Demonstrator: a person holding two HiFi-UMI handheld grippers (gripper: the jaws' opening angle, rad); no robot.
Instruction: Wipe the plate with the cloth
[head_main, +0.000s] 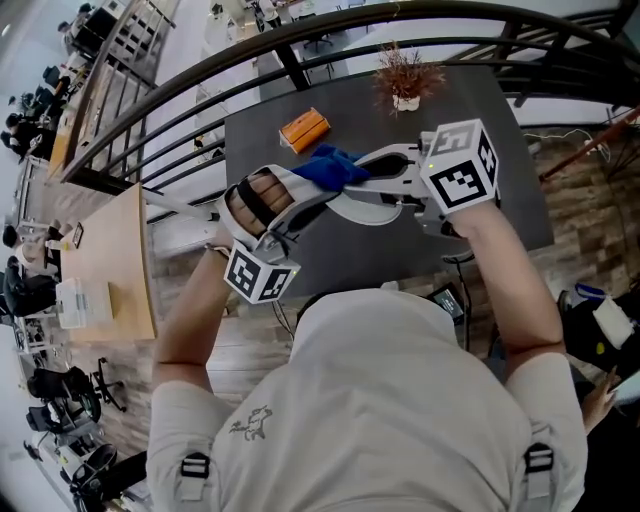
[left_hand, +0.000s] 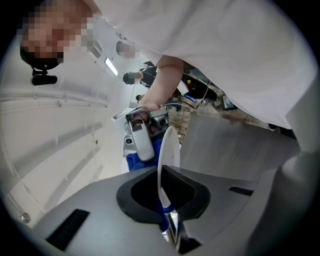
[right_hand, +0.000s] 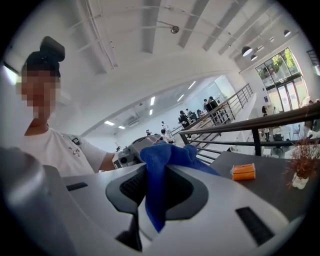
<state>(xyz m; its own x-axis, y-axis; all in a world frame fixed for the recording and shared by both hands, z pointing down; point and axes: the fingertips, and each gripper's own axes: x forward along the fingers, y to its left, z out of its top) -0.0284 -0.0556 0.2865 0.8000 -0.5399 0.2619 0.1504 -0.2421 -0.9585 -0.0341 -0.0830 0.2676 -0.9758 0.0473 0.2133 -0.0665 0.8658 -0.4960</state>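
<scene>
Both grippers are raised above the dark table (head_main: 500, 120), facing each other. My left gripper (head_main: 318, 203) is shut on the rim of a white plate (head_main: 372, 212). In the left gripper view the plate (left_hand: 168, 150) stands edge-on between the jaws. My right gripper (head_main: 352, 170) is shut on a blue cloth (head_main: 330, 165), and in the right gripper view the cloth (right_hand: 157, 185) hangs bunched from the jaws. The cloth lies against the plate's upper part. Beside the plate, the left gripper view shows the right gripper (left_hand: 142, 137) and a piece of cloth (left_hand: 134, 161). Most of the plate's face is hidden.
An orange box (head_main: 304, 129) lies at the table's far left, also seen in the right gripper view (right_hand: 243, 171). A dried plant in a small white pot (head_main: 405, 75) stands at the far edge. A black railing (head_main: 200, 75) runs behind the table. A wooden desk (head_main: 105, 265) is at the left.
</scene>
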